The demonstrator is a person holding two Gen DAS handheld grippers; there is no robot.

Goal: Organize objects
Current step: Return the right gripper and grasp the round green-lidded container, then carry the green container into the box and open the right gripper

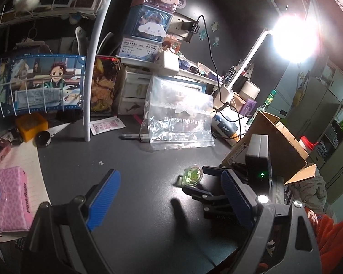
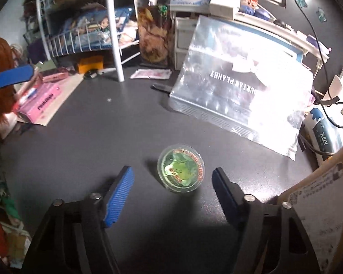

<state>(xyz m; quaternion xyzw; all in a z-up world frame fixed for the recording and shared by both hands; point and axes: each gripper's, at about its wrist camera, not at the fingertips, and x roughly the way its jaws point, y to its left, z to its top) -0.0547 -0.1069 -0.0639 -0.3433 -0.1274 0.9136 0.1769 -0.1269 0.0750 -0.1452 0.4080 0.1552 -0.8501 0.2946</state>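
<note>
I'm holding my right gripper (image 2: 172, 179) wide open and empty, its fingers flanking the round green container (image 2: 181, 170) lying on the dark desk (image 2: 84, 137), not touching it. My left gripper (image 1: 169, 187) is hovering open and empty too, the container at its two o'clock, the clear plastic bag (image 1: 178, 118) toward twelve.

I see a lit desk lamp (image 1: 295, 37), a cardboard box (image 1: 283, 141) beside the dark surface (image 1: 130, 159), and a white wire rack (image 2: 64, 43)
</note>
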